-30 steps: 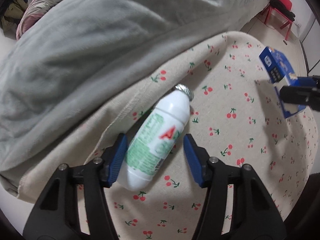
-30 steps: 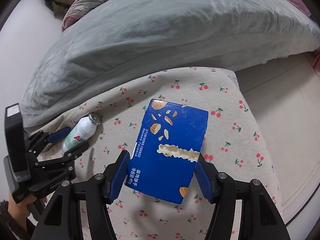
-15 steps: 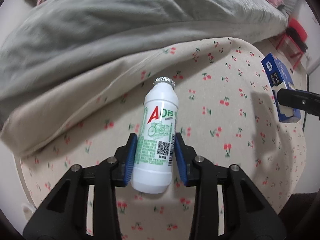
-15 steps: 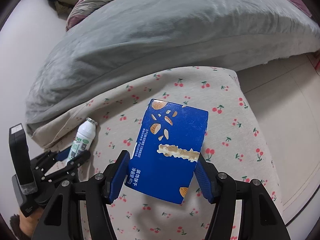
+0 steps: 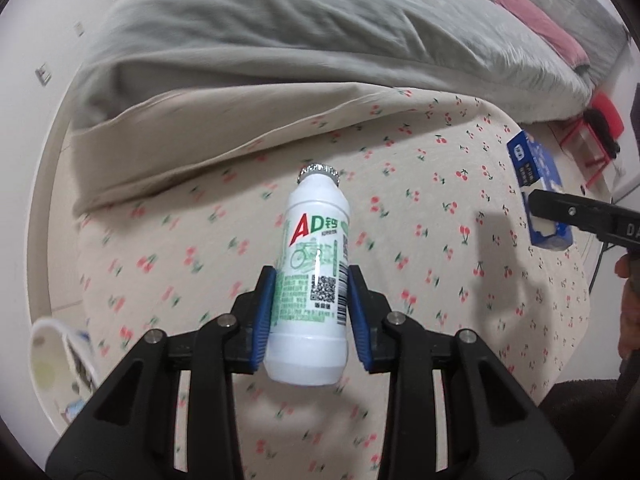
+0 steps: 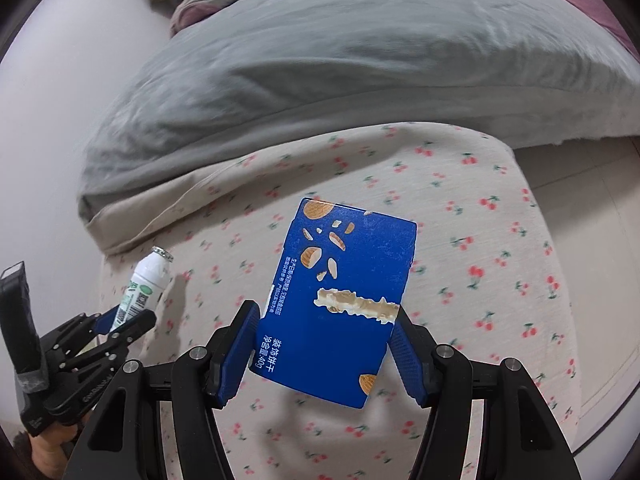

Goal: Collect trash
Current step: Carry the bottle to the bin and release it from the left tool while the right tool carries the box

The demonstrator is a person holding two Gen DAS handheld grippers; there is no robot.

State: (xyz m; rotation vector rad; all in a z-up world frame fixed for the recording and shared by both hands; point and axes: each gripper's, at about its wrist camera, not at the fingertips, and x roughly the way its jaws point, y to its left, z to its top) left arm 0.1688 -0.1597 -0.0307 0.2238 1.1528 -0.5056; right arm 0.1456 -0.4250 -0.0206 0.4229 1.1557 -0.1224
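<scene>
My left gripper is shut on a white drink bottle with a green and red label and a foil cap, held above the cherry-print sheet. My right gripper is shut on a blue biscuit box, also held above the sheet. The box shows at the right of the left wrist view. The bottle and left gripper show at the lower left of the right wrist view.
A grey-green duvet lies heaped across the far side of the bed. A white bin with a liner shows at the lower left of the left wrist view. A red chair stands on the floor at the right. Pale floor runs beside the bed.
My left gripper closed on the bottle, lifted it off the sheet and swung left, bringing the bin into view. My right gripper kept hold of the box and rose slightly.
</scene>
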